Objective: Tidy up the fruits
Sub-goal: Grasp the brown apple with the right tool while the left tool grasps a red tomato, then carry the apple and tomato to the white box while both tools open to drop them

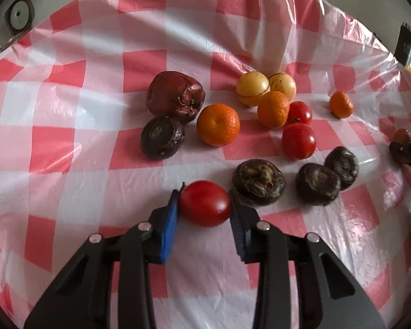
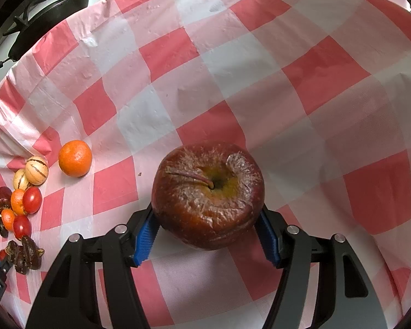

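Smooth oval tomato (image 1: 204,203); wrinkled round apple (image 2: 208,194) on glossy checked tablecloth (image 2: 233,82)

A red-and-white checked plastic cloth (image 2: 233,87) covered the table, creased w/ glossy patches of light. Beyond its far edge was a pale surface; a dark pan (image 2: 49,16) sat there in the right wrist view, a round grey fitting (image 1: 19,15) in the left wrist view.

Left wrist view: looks down steeply over its fingers (image 1: 175,213), close to the desk (image 1: 68,142). Right wrist view: same tilt, close. Shared: fruit cluster (image 1: 260,115), small at the right view's lower left (image 2: 22,203).
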`<action>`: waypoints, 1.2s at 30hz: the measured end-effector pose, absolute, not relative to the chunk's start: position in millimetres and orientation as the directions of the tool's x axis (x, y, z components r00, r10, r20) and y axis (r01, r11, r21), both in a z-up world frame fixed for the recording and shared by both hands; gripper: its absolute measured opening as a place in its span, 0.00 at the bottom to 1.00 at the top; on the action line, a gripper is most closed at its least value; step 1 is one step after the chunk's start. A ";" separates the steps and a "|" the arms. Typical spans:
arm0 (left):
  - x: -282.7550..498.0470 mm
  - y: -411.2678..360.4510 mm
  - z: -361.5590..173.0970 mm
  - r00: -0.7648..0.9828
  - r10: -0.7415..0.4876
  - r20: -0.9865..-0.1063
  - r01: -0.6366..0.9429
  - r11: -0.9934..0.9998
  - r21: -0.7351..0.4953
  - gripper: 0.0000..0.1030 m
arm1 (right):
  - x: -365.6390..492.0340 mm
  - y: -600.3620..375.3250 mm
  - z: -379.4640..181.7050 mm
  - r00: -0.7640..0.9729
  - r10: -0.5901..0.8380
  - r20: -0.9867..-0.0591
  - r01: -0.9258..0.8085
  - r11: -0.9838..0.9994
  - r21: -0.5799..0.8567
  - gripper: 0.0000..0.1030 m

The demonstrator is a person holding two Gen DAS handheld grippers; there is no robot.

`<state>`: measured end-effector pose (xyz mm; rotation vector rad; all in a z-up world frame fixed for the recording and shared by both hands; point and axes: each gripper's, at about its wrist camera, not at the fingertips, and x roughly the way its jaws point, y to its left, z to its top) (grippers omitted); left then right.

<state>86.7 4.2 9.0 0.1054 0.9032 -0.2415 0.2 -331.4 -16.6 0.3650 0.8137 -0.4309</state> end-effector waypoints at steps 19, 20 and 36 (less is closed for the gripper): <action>-32.8 7.1 24.1 0.628 -0.141 -0.765 0.182 0.983 -0.032 0.34 | -65.6 -202.6 -9.3 0.667 0.129 -0.734 0.101 0.960 0.260 0.61; -39.6 10.0 25.2 0.632 -0.135 -0.763 0.178 0.984 -0.027 0.34 | -74.4 -188.2 -7.9 0.664 0.143 -0.734 0.066 0.967 0.248 0.61; -150.1 70.0 34.0 0.678 -0.071 -0.732 0.105 0.994 0.001 0.34 | -170.8 -70.1 -2.5 0.618 0.252 -0.744 -0.202 0.966 0.159 0.61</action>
